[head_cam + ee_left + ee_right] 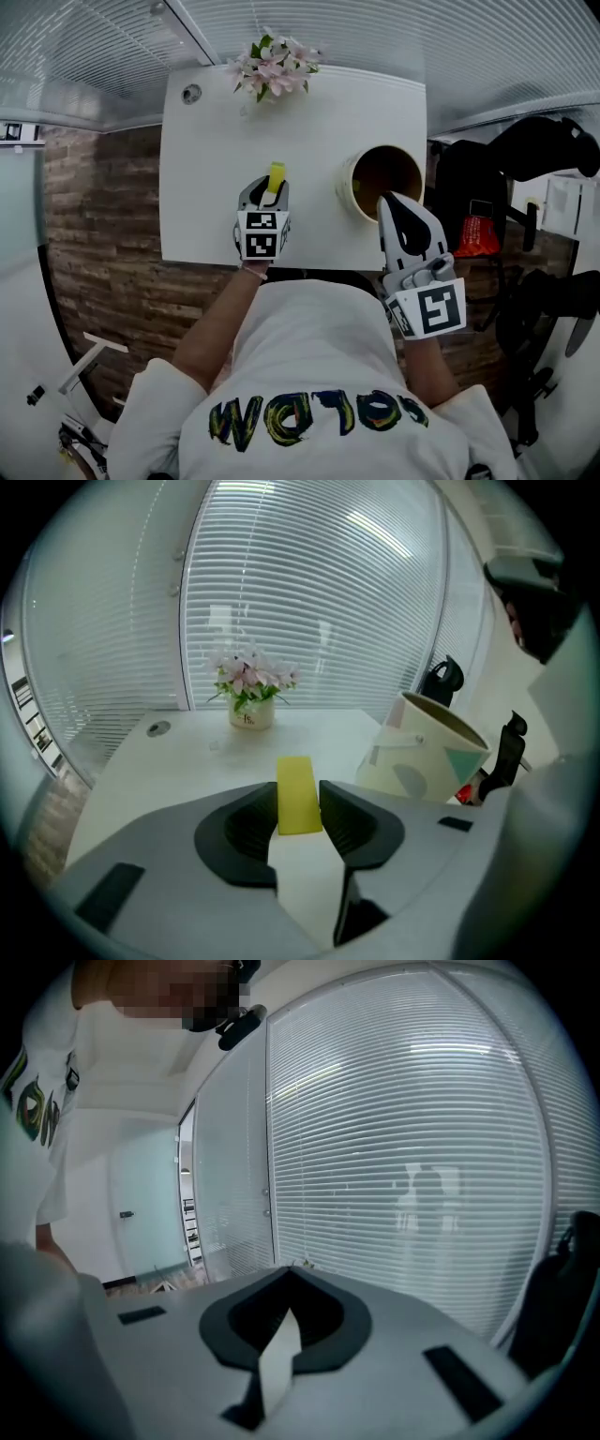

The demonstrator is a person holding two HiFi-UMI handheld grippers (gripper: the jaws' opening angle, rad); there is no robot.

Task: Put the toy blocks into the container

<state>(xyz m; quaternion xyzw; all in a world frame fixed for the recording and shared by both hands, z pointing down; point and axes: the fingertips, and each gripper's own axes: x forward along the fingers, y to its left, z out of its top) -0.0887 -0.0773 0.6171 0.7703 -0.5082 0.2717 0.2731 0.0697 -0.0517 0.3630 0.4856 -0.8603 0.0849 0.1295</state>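
A flat yellow toy block stands on edge between the jaws of my left gripper, which is shut on it and holds it above the white table. In the head view the block sticks out past the left gripper, left of the container. The container is a round cream bucket with a dark inside, standing near the table's right front edge; the left gripper view shows this bucket to the right of the block. My right gripper hangs just in front of the bucket, shut and empty, pointing at the window blinds.
A small vase of pink flowers stands at the table's far edge, and a round cable hole is at the far left corner. A dark chair with a red item stands to the right of the table.
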